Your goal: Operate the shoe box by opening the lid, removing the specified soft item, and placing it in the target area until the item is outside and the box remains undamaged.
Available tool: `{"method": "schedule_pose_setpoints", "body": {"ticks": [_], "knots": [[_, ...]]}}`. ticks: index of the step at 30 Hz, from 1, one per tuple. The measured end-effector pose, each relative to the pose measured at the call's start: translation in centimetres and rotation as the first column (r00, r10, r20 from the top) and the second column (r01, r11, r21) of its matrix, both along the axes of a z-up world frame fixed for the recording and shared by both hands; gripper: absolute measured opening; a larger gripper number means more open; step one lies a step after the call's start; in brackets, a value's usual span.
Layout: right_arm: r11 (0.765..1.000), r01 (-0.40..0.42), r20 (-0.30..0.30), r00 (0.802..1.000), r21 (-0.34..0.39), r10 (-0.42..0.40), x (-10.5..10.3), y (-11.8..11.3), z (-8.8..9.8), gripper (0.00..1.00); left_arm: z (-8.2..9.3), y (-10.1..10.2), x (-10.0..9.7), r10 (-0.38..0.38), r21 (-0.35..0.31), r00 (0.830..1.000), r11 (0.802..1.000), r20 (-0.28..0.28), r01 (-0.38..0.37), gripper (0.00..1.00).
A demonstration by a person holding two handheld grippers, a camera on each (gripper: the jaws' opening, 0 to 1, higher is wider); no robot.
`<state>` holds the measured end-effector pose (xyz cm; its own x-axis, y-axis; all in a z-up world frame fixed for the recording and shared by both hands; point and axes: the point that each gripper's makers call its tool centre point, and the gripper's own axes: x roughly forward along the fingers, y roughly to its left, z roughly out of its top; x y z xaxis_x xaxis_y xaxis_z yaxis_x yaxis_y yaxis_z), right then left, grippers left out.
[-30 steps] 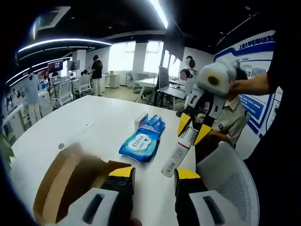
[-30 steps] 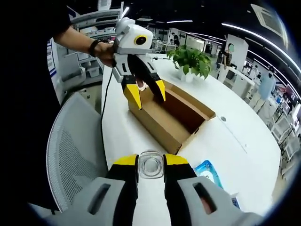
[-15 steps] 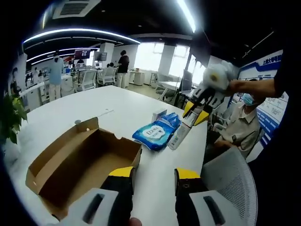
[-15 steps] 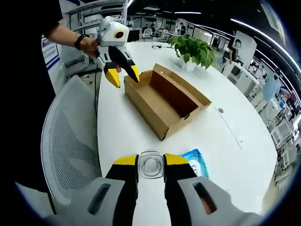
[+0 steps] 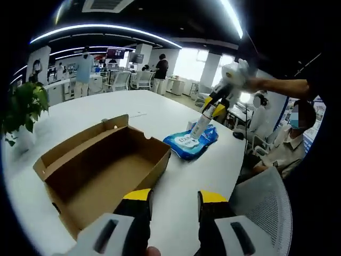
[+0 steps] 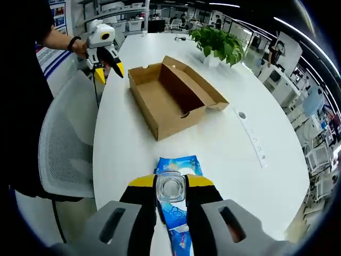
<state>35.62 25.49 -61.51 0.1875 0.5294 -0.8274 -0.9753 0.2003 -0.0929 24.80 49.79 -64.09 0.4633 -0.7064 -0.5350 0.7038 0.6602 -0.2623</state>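
Right gripper view: tongs (image 6: pixel 171 188) raised bottle (image 6: pixel 171 189) above wipes pack (image 6: pixel 179 166).

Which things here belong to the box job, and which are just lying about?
Job: box, open; bottle in right hand-held gripper; blue pack; left hand-held gripper.
Lying about: plant, chair, strip on table.

Right gripper (image 6: pixel 171 188) clamped on bottle (image 6: pixel 171 189) — left gripper (image 5: pixel 173 198) agape.
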Motion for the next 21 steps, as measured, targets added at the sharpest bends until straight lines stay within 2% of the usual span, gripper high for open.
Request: {"method": "schedule_pose_setpoints", "body": {"ticks": [12, 21], "knots": [[0.995, -0.043, -0.021, 0.999, -0.086, 0.041, 5.6, -3.3, -2.3, 0.17, -0.7, 2.4, -1.2, 0.145, 0.019, 0.989, 0.989, -0.026, -0.145, 0.33], [0.991, -0.040, -0.009, 0.999, -0.124, 0.039, 9.1, -5.4, -3.4, 0.17, -0.7, 2.6, -1.7, 0.204, 0.030, 0.979, 0.979, -0.026, -0.203, 0.33]]}}
